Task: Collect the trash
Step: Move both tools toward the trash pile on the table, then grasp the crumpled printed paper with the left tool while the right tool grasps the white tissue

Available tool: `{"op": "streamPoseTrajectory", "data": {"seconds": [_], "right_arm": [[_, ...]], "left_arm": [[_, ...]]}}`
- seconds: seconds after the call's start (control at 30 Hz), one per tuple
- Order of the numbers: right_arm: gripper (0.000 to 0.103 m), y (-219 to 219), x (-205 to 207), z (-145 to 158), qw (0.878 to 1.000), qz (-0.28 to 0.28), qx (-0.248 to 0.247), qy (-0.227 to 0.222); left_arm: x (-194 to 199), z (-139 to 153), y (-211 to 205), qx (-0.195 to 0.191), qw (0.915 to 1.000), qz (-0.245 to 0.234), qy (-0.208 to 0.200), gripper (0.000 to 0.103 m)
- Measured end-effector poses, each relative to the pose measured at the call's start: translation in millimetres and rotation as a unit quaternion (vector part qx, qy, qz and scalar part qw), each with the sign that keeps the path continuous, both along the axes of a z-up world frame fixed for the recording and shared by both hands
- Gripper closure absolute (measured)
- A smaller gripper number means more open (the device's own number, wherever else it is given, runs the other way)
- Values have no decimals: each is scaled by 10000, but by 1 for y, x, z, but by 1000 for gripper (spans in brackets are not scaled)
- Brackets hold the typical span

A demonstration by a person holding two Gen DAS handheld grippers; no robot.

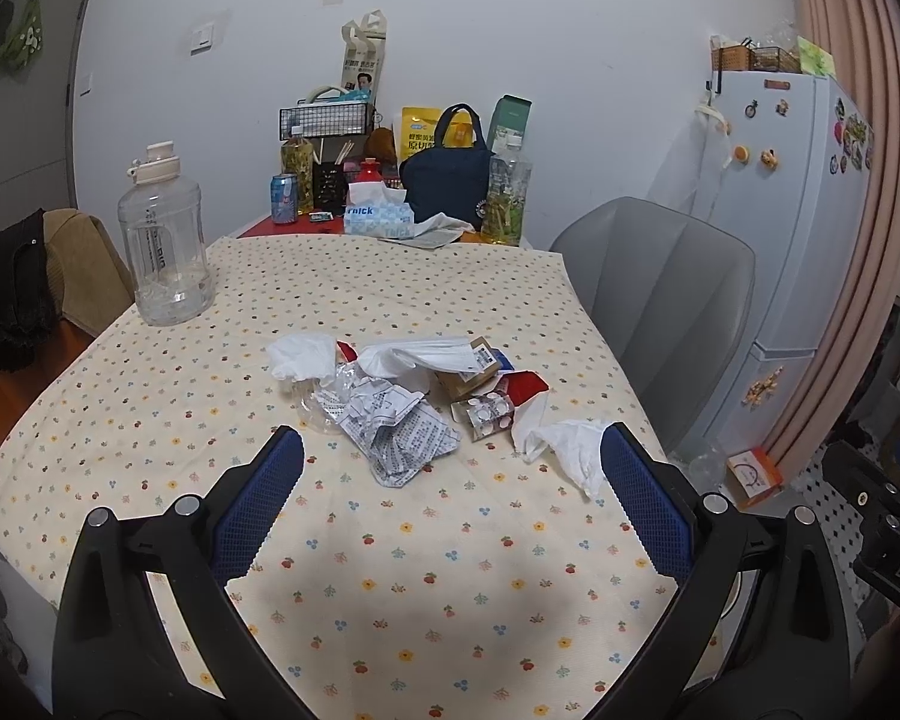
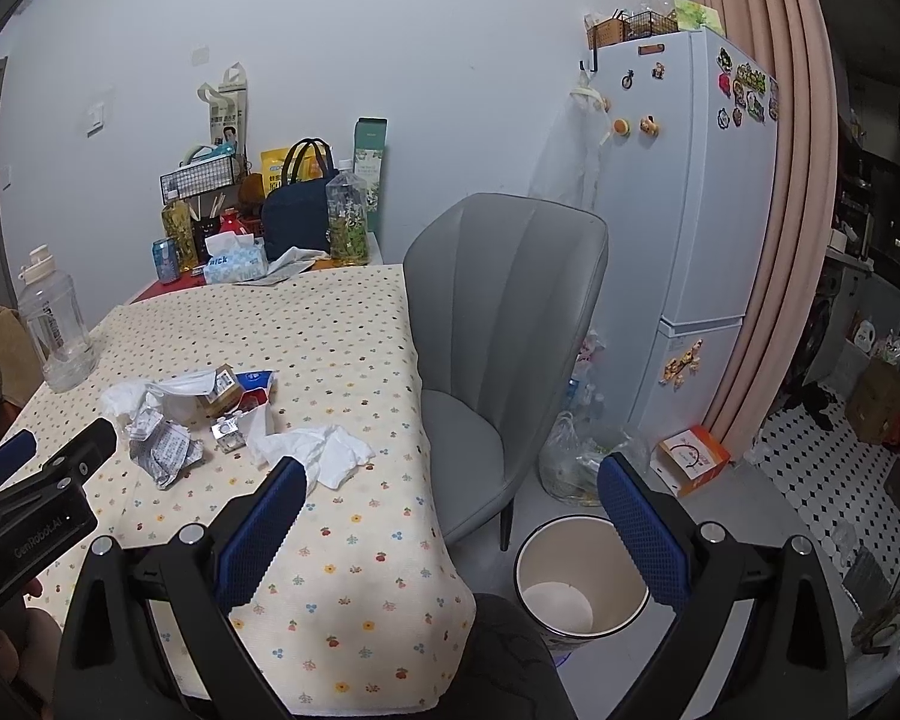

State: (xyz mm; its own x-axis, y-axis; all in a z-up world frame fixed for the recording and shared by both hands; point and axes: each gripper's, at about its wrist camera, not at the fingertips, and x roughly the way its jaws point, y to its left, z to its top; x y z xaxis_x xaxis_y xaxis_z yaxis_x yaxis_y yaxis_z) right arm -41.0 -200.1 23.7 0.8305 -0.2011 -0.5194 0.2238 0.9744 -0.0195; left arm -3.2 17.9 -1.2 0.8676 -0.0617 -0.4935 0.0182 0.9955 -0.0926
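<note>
1. Left wrist view centres on the trash pile in the middle of the flowered surface: crumpled printed paper, white tissues, a small spotted carton, clear plastic wrap, all touching or overlapping.
2. Loose white tissue lies nearest the surface's edge beside the grey chair; likely to slide off onto the floor if nudged sideways.
3. Left hand-held gripper hangs over the near side of the pile, fingers spread wide, holding nothing. Right hand-held gripper likewise spread and empty, poised over the surface's corner.
4. Tangled pieces: pinching one sheet may drag neighbours along and scatter them.
5. Thin tissue and wrap: could slip from the blue pads, or the cloth beneath could get pinched and bunch up.
6. White bin stands on the floor below the corner, partly behind a right finger; light paper released from height may drift past its rim.
7. Clear water jug stands well apart, low risk.
</note>
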Motion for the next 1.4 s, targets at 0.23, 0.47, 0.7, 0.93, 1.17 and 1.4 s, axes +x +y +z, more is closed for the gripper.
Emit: {"op": "streamPoseTrajectory", "data": {"seconds": [0.23, 0.47, 0.7, 0.93, 1.17, 1.4], "right_arm": [[8, -1, 0, 0, 10000, -27, 4, -16], [8, 0, 2, 0, 10000, -14, 7, 2], [8, 2, 11, -5, 9999, 82, 83, 50], [8, 16, 29, -15, 9993, 305, 147, 178], [8, 28, 47, -30, 9973, 518, 357, 376], [12, 28, 66, -50, 9951, 590, 457, 647]], "left_arm": [[0, 0, 0, 3, 10000, -1, -5, 5], [1, 0, -1, 4, 10000, 3, 13, 5], [6, -2, 5, -28, 9999, 64, 71, 5], [16, -15, 28, -192, 9993, 194, 255, 5], [31, -33, 40, -241, 9982, 269, 470, 5], [61, -55, 49, -369, 9952, 326, 841, 18]]}}
